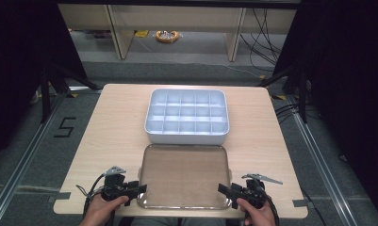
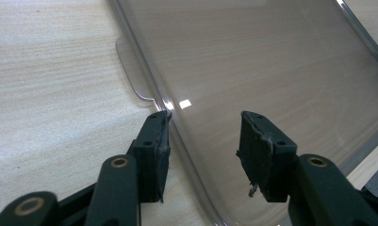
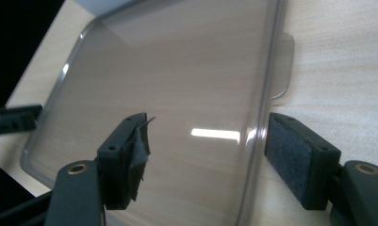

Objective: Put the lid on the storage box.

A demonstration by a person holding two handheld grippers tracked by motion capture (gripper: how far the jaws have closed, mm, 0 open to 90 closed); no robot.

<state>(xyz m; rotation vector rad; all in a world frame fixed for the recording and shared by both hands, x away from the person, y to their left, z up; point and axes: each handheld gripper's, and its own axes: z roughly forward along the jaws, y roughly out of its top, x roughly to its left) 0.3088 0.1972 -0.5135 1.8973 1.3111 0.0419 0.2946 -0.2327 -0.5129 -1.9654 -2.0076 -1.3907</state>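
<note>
Your left claw point(image 1: 140, 189) and right claw point(image 1: 223, 189) are both spread, each straddling a side edge of the clear lid point(image 1: 184, 175), which lies flat on the surface point(image 1: 111, 136) just before the divided tray point(image 1: 187, 117). Pinch both edges evenly and lift level.

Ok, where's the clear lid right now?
In the high view, the clear lid lies flat on the table's near edge, just before the white compartment tray, between both grippers.
</note>
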